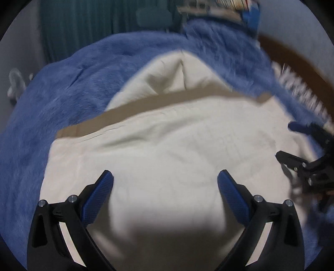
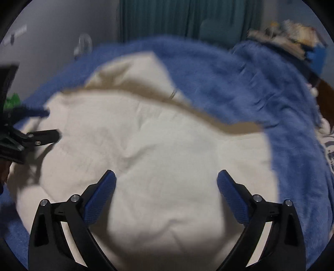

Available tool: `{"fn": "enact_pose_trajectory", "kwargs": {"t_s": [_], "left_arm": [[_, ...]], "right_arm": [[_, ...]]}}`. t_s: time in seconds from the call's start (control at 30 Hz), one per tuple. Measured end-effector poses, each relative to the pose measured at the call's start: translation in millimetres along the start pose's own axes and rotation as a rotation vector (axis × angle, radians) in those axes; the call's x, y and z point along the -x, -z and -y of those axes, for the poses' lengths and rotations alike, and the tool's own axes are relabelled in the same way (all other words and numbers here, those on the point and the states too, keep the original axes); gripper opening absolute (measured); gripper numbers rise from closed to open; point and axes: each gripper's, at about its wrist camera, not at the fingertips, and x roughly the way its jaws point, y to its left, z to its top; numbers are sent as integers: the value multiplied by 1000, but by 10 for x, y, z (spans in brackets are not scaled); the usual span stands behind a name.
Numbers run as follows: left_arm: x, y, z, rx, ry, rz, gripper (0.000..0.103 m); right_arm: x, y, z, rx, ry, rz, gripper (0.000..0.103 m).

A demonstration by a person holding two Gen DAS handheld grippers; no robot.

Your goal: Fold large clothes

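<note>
We see a bed covered by a fuzzy blue blanket (image 1: pixel 68 87), with a dark green curtain (image 2: pixel 158 18) and a pale grey wall (image 2: pixel 52 31) behind it, and a blurred stack of books or papers (image 2: pixel 288 39) at the bed's far corner. A cream garment (image 1: pixel 167 150) lies spread across the middle of the bed on the blanket, a tan band (image 1: pixel 146 104) running across its far part, with a further cream portion beyond that band. Our left hand-held gripper (image 1: pixel 165 182) hovers just above the garment's near part, its blue-padded fingers (image 1: pixel 98 198) spread wide with only cloth showing between them, gripping nothing. Our right hand-held gripper (image 2: pixel 166 182) hangs likewise over the garment, fingers parted and empty. Each appears in the other's view at the garment's side edge, so the two sit well apart, both angled down toward the bed.
</note>
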Motion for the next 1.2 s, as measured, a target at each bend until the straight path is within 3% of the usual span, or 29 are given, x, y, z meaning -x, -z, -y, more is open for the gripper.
{"fn": "enact_pose_trajectory", "kwargs": {"t_s": [0.13,0.2,0.37,0.53,0.7,0.8,0.93,1.0,1.03,1.1,1.2], "left_arm": [[-395,-156,-64,24,-47,-68,97],[-566,-264,-102,-9,-80,-105,97],[-839,-343,-150,3,-77,-193,98],[-804,-268,-97,1,-81,-133,97],[-382,-192,-200,-24,-54,-33,97],[-172,-123,-506,26,-69,-16,97],[-254,35,-1020,112,-121,-93,97],[-207,118,-1272,151,-196,-86,97],[-185,149,-1374,172,-197,-85,97],[-148,241,-1624,254,-128,-94,97],[-103,432,-1916,312,-81,-105,97]], "right_arm": [[-316,-95,206,-99,14,-46,96],[-447,-160,278,-141,18,-74,96],[-766,-297,278,-160,38,-152,98],[-777,-249,207,-145,72,-118,98],[-416,-298,361,-186,31,-43,96],[-304,-245,529,-190,78,-25,96],[-403,-92,736,-227,86,-86,96],[-349,-79,798,-229,79,-84,96],[-297,-72,859,-236,58,-78,96],[-195,-26,1004,-237,55,-60,95],[-60,99,1327,-272,95,-40,94]]}}
